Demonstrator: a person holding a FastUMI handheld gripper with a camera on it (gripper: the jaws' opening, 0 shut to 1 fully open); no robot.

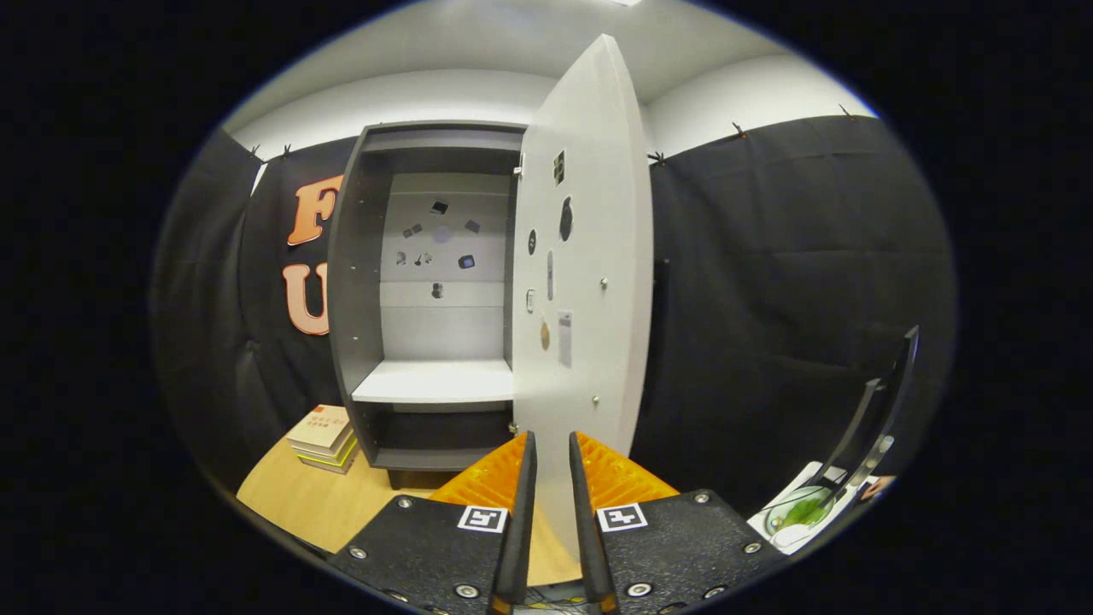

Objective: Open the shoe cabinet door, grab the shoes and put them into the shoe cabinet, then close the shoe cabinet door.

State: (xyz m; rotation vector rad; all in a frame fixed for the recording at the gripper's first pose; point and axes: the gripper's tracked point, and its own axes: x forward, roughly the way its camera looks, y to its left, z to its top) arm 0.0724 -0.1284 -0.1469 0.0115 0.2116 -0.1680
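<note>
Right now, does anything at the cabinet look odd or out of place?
Nothing is broken or spilled. The cabinet door stands open, its lower edge between the nearly shut gripper fingers. The shelf holds no shoes. A stack of books lies beside the cabinet.

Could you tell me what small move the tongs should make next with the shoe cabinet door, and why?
Probably release the door and draw back. The tongs look nearly closed around the lower edge of the white cabinet door, though real contact is hard to confirm. The door already stands wide open, baring the middle shelf, so further pulling seems unneeded. Fetching the shoes comes next.
</note>
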